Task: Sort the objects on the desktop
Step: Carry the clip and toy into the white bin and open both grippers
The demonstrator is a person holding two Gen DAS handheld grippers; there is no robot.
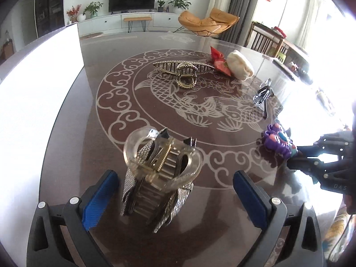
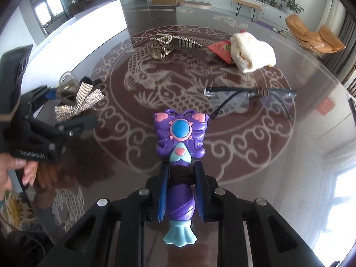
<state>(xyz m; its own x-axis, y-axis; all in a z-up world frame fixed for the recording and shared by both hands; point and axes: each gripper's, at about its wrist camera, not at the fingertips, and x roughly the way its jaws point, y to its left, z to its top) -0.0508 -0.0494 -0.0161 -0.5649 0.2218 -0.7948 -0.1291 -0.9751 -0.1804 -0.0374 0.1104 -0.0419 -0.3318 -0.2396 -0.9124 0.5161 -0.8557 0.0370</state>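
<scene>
— What is the table (image 1: 93, 133) made of?
— Shiny glass, smooth, with light bouncing off it.
— And the purple toy (image 2: 181, 133)?
— Smooth, glossy plastic.
— The clear clip (image 1: 155, 173)?
— See-through plastic with sparkly, bumpy wings.
— The gold clip (image 1: 184, 70)?
— It looks like shiny metal with tiny beads.
— The white bundle (image 2: 252, 52)?
— Soft, fuzzy cloth, not shiny.
— The glasses (image 2: 249, 99)?
— Clear, smooth lenses and dark, thin arms.
— The blue pads (image 1: 100, 200)?
— Matt and ridged, on dull black plastic.

Purple butterfly toy (image 2: 180, 146) flat on table; clear rhinestone hair claw (image 1: 155, 173) upright; glasses (image 2: 249, 100) folded.
</scene>
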